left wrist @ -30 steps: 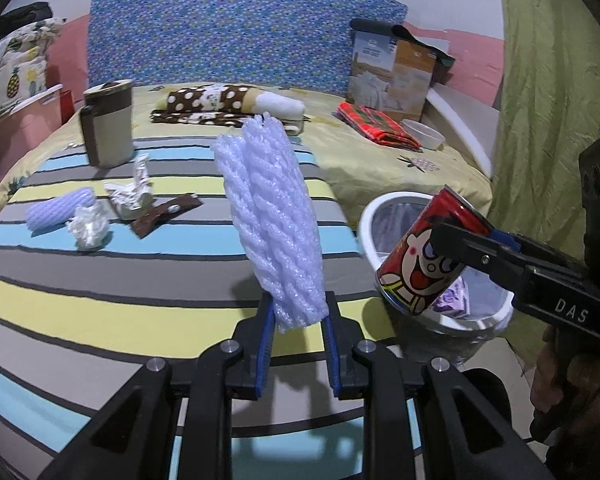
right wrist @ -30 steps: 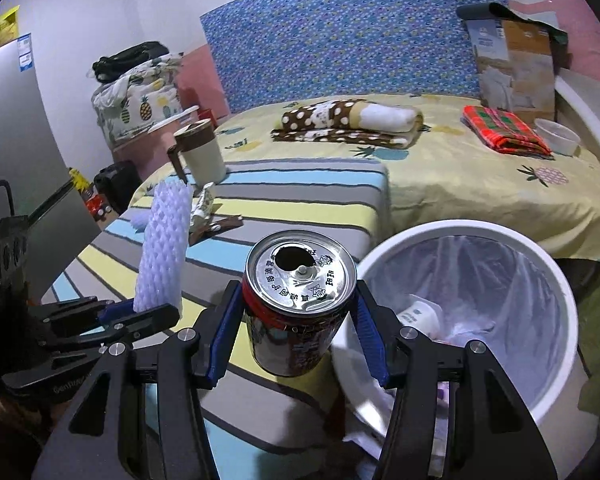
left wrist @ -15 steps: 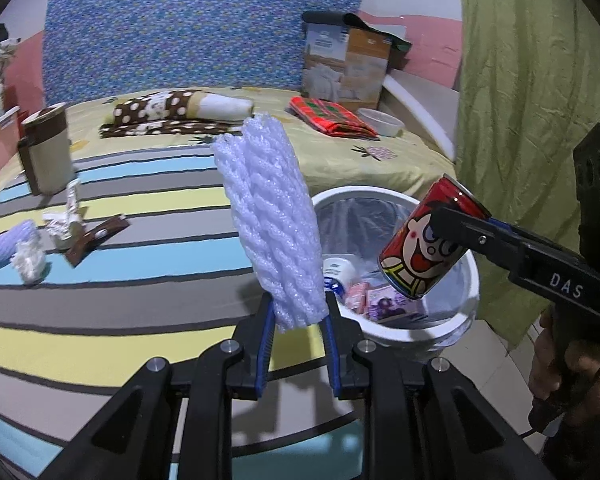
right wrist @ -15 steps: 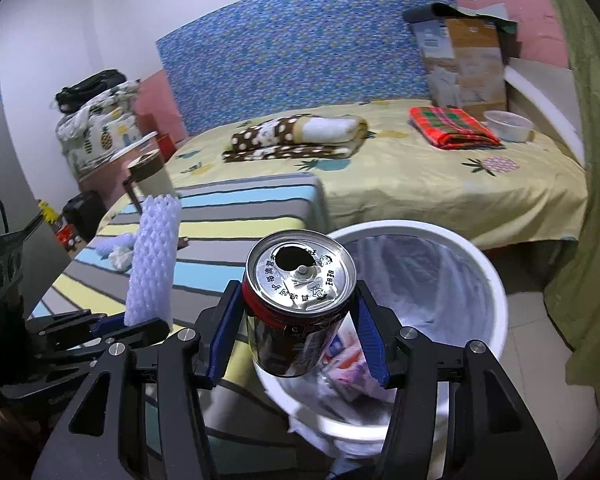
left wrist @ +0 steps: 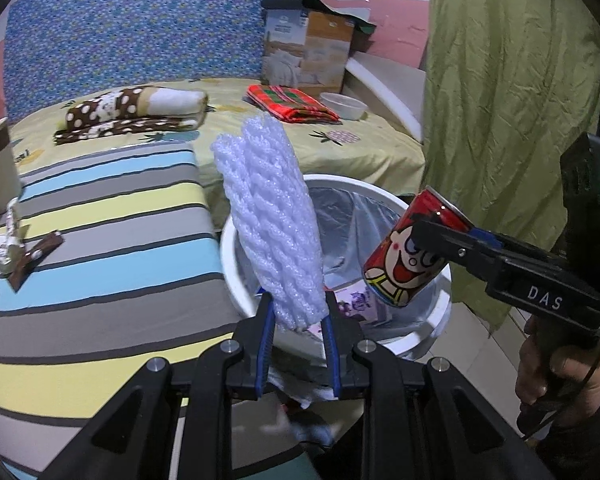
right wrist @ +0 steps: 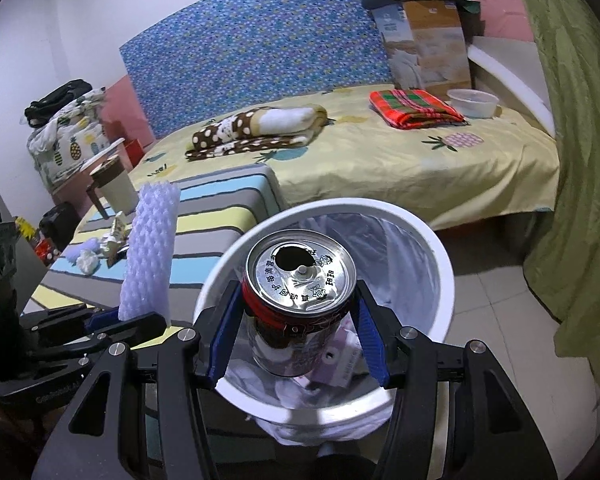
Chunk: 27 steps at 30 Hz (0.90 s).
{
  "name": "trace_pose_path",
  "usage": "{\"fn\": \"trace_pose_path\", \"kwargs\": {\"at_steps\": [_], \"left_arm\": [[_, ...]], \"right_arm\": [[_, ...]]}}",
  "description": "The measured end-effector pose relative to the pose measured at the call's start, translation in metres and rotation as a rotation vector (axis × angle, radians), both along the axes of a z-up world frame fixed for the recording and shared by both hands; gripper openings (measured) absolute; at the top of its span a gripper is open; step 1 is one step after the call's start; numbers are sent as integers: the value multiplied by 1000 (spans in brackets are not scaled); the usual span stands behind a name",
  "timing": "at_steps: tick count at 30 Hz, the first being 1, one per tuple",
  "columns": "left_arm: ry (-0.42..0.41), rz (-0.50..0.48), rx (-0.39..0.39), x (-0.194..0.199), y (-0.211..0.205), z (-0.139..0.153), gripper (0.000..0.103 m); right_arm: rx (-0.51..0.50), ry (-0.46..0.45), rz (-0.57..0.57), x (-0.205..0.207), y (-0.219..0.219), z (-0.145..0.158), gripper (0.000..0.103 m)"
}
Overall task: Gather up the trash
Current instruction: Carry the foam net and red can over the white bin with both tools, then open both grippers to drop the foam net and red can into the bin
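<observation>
Bedroom: yellow-sheeted bed [right wrist: 400, 160] with a blue patterned headboard at the far side, a striped blue, grey and yellow cover [left wrist: 100, 240] on the near left, green curtain on the right.

Change over the last second: both grippers have swung rightward off the striped cover. The white round trash bin with a clear liner [right wrist: 440, 264], earlier off to the right of both views, now sits directly under and ahead of them.

Left gripper [left wrist: 298, 320]: jaws narrow, clamped on the base of a white foam-mesh fruit sleeve [left wrist: 270, 224], which stands upright over the bin's near-left rim.

Right gripper [right wrist: 296, 334]: jaws wide, pads pressed on both sides of a red opened drink can with a cartoon face [right wrist: 298, 304], held over the bin opening.

Judgement: transport looks finished, release is next. Crumpled paper and wrappers [left wrist: 8, 248] remain far left on the cover, so more trips are needed.
</observation>
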State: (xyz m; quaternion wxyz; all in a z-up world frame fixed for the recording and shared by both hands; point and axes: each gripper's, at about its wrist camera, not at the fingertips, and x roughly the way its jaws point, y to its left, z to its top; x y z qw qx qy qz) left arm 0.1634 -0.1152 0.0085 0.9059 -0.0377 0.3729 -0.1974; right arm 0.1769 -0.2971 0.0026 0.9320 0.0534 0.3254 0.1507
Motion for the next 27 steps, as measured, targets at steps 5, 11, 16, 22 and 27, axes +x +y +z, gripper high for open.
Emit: {"fn": "trace_pose_path", "kwargs": {"at_steps": [5, 11, 16, 22, 27], "left_arm": [[23, -31, 3, 7, -11, -7, 24], [51, -58, 6, 13, -22, -17, 25], [62, -71, 16, 14, -26, -21, 28], [65, -76, 13, 14, -28, -21, 43], [58, -73, 6, 12, -25, -20, 45]], "right_arm": [[-4, 18, -15, 2, -8, -5, 56], [-10, 47, -23, 6, -13, -13, 56], [-7, 67, -28, 9, -17, -18, 56], [-26, 69, -21, 8, -17, -16, 56], [-39, 69, -30, 8, -15, -15, 56]]}}
